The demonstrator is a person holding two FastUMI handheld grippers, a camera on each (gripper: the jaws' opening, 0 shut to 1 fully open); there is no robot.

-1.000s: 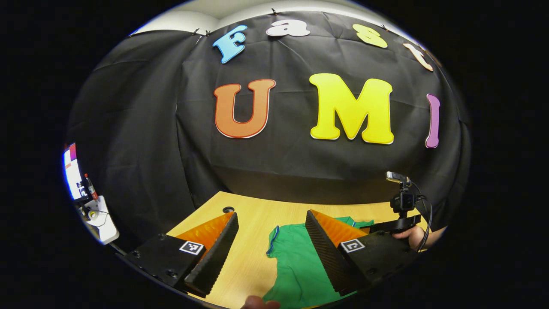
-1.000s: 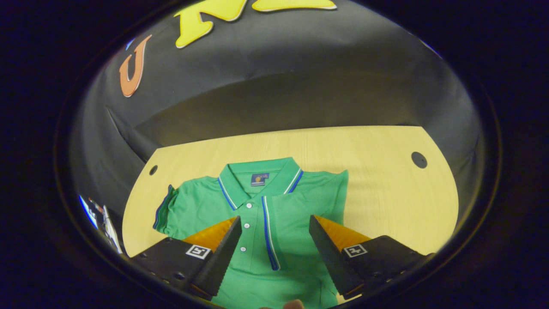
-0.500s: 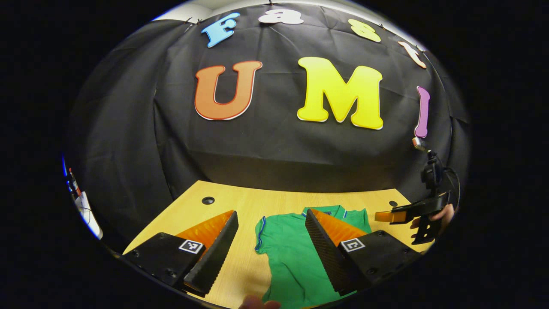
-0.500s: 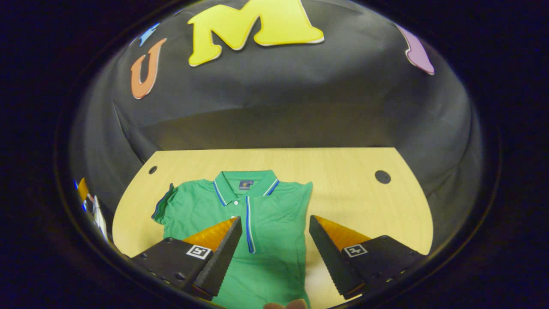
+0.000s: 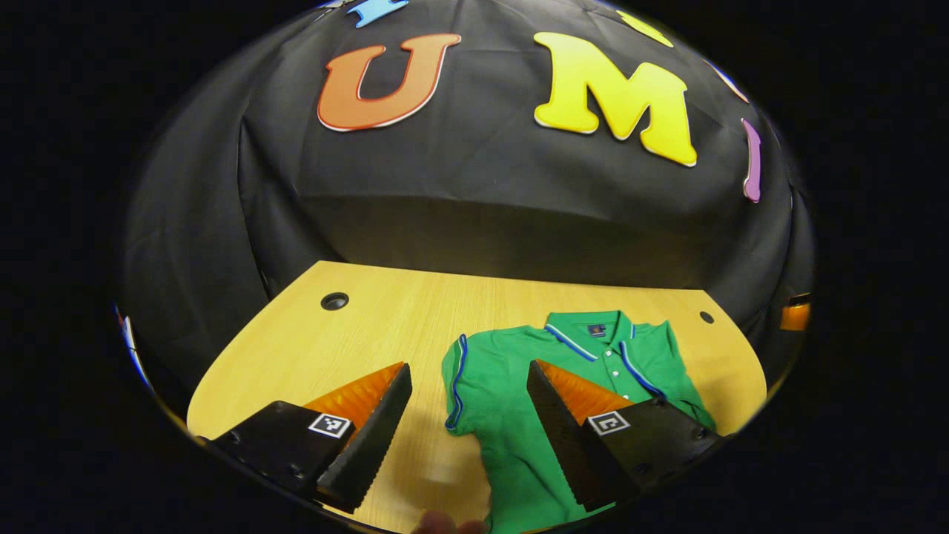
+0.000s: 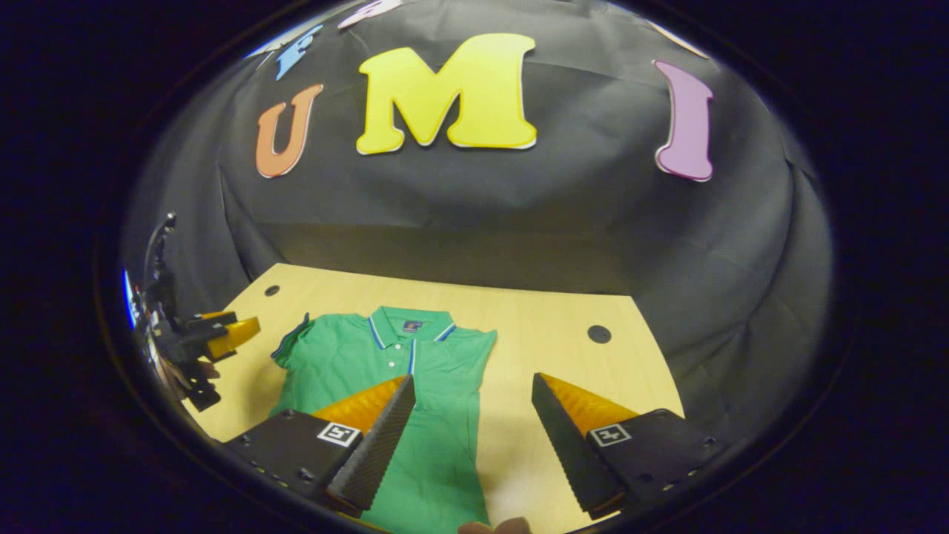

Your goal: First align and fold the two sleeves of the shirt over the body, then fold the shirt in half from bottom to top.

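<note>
A green polo shirt (image 5: 519,386) is laid flat on the desk (image 5: 356,334), collar toward the wall. Both the left gripper (image 5: 467,415) and right gripper (image 6: 471,423) are held released above it, grasping nothing.

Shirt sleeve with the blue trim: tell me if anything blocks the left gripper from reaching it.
Nothing visible does. The left gripper, jaws open, hangs over bare table beside the sleeve of the shirt.

Matt cloth shirt (image 5: 511,371), wood-grain table (image 5: 371,326)
</note>
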